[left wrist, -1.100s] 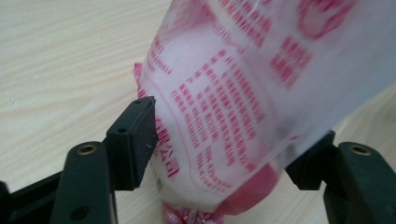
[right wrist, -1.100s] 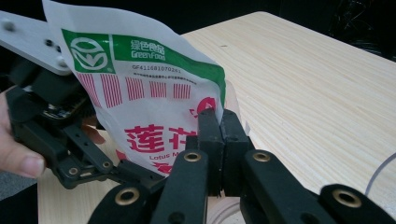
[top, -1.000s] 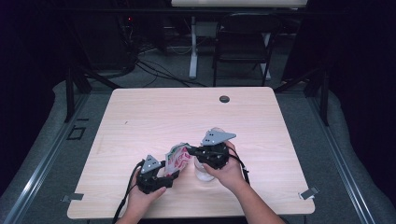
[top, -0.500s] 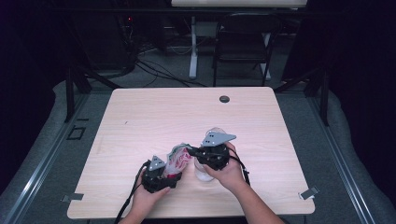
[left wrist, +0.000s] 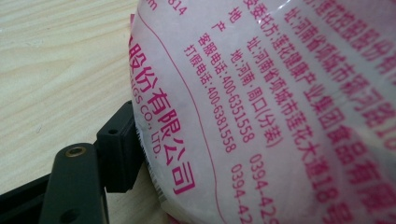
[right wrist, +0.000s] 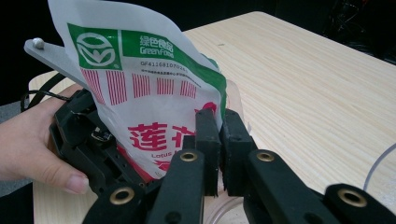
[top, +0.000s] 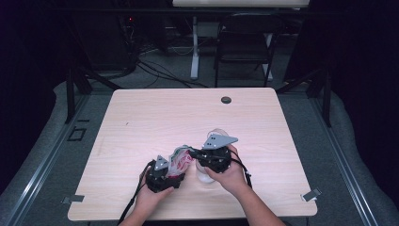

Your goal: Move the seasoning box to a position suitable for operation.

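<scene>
A white plastic bag with pink print and a green band stands between my two grippers near the table's front edge. My left gripper holds it from the left. In the left gripper view one black finger presses the bag's serrated edge, and the bag hides the other jaw. My right gripper is shut, its jaws pinching the right edge of the bag at the right gripper. A clear plastic container sits under the right gripper.
The wooden table stretches away behind the grippers, with a dark round grommet near its far edge. A black chair and cables stand beyond it. A metal clip marks the front right corner.
My left gripper has shifted a little to the right, closer to the bag and the right gripper. The right hand has stayed where it was.
</scene>
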